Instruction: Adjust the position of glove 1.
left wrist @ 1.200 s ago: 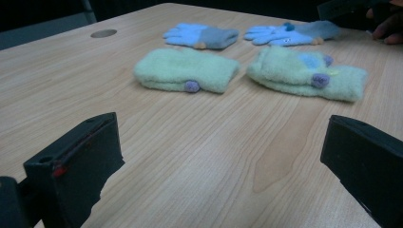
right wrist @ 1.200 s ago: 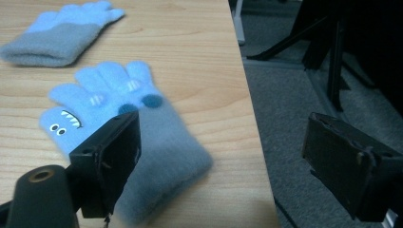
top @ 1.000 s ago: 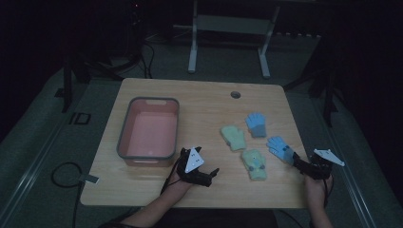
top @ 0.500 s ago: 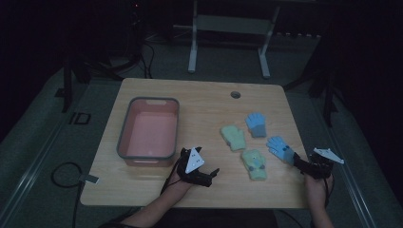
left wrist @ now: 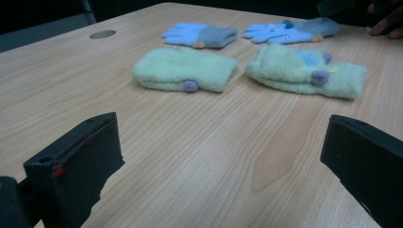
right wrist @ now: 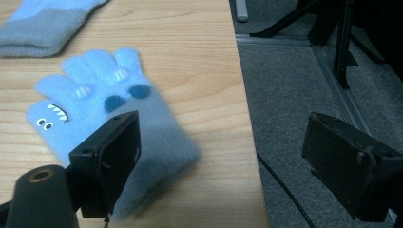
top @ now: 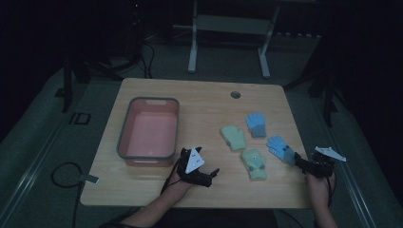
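The right claw [right wrist: 221,156] gapes wide at the tabletop [top: 204,102] edge — one jaw over the cuff of a blue glove [right wrist: 111,123], the other off past the rim. The left claw [left wrist: 223,166] is wide too, empty — two green gloves [left wrist: 185,70] lie ahead of it.

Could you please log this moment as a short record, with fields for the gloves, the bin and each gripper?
surface: wooden table
bin: pink bin, nothing visible inside
green gloves: two, lying flat
blue gloves: far blue glove; near blue glove by the right edge
left gripper: open, over bare wood
right gripper: open at the near blue glove's cuff
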Tool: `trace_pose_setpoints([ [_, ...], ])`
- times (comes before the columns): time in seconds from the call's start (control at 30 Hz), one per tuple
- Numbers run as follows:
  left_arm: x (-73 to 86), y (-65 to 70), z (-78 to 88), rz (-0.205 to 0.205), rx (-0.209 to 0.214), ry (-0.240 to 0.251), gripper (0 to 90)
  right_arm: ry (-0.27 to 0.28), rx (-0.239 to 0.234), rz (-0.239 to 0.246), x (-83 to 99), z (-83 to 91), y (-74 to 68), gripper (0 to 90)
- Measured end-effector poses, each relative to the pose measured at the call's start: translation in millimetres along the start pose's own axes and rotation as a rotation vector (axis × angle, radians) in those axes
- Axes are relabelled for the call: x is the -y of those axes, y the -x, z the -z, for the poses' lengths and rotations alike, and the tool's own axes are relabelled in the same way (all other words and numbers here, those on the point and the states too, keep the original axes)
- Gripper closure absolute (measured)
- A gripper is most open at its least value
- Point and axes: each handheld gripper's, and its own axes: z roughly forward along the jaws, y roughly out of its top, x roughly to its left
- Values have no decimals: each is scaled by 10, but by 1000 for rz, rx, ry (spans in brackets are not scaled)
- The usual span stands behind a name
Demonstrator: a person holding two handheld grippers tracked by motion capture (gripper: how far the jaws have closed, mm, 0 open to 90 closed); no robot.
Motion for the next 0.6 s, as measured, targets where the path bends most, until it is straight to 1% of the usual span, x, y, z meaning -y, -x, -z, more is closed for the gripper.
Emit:
trace_pose_setpoints([
  [0.2, 0, -1, 0, 1, 1, 0, 2, 13, -16, 32, -85, 41, -55, 125],
  [0.27, 0, -2, 0, 1, 1, 0, 1, 18, -21, 30, -106, 52, -67, 125],
  [0.3, 0, -3, 0, 2, 1, 0, 1, 27, -29, 37, -167, 79, -94, 125],
  [0.37, 0, -3, 0, 3, 1, 0, 1, 31, -30, 38, -191, 91, -102, 125],
  [0.43, 0, -2, -1, 3, 1, 2, 1, 56, -42, 43, -307, 142, -132, 124],
  [0.5, 0, -3, 0, 1, 2, 0, 1, 68, -51, 51, -371, 165, -150, 121],
  [0.57, 0, -5, 0, 3, 3, 1, 2, 68, -59, 71, -451, 183, -185, 119],
  [0.6, 0, -5, 0, 3, 3, 1, 1, 68, -59, 71, -451, 183, -185, 119],
])
